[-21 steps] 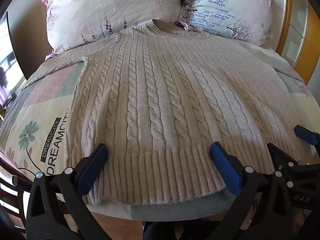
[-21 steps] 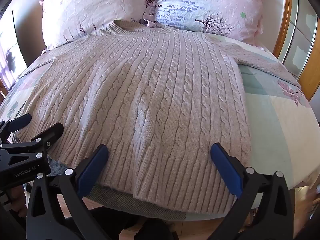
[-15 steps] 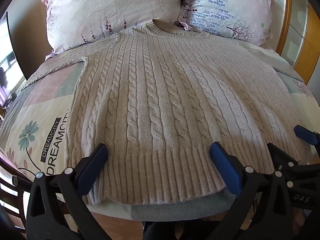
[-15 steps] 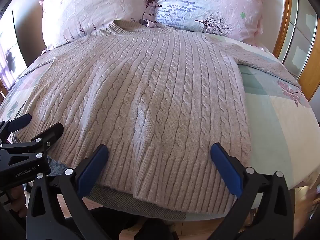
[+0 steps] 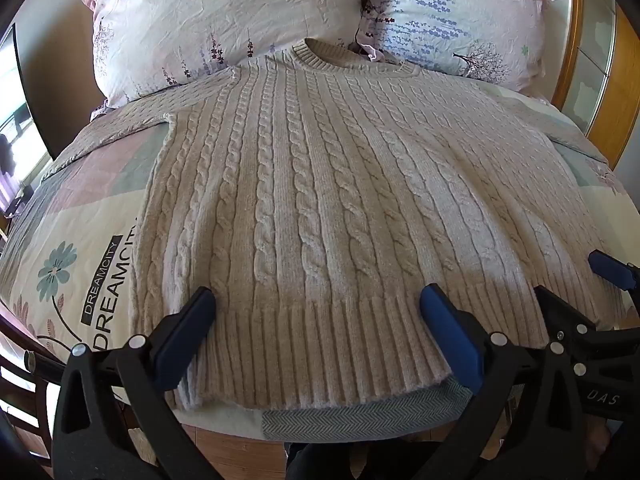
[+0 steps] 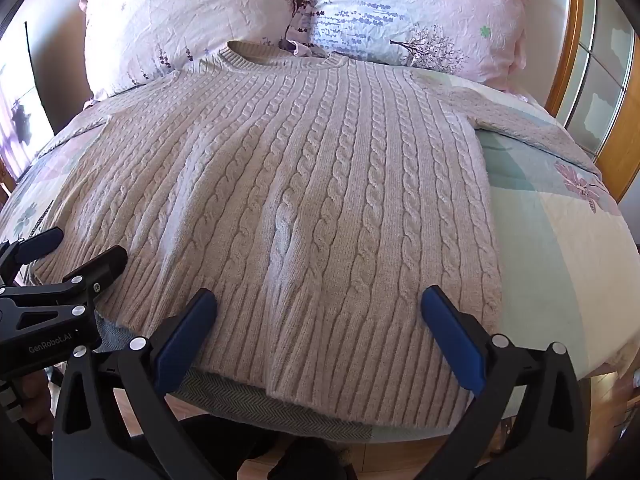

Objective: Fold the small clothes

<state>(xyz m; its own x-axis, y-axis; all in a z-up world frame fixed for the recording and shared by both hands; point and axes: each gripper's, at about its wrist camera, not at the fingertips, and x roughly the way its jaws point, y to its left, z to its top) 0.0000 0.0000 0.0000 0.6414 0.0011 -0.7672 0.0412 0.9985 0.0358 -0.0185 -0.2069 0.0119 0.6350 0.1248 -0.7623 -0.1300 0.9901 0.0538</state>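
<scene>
Bedroom quilt (image 5: 80,248) under two floral pillows (image 5: 224,20); left wrist view: cable-knit sweater (image 5: 320,200) lies flat across frame centre, collar up, so I can fold from the hem. My left gripper (image 5: 316,320) gapes wide at lower centre, holding nothing

Right wrist view: same sweater (image 6: 304,208), right gripper (image 6: 318,320) equally wide, empty, above the hem's lower right

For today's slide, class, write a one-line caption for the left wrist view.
Open left tongs hover at the ribbed hem of a beige cable-knit sweater spread flat on a patchwork floral quilt.
</scene>
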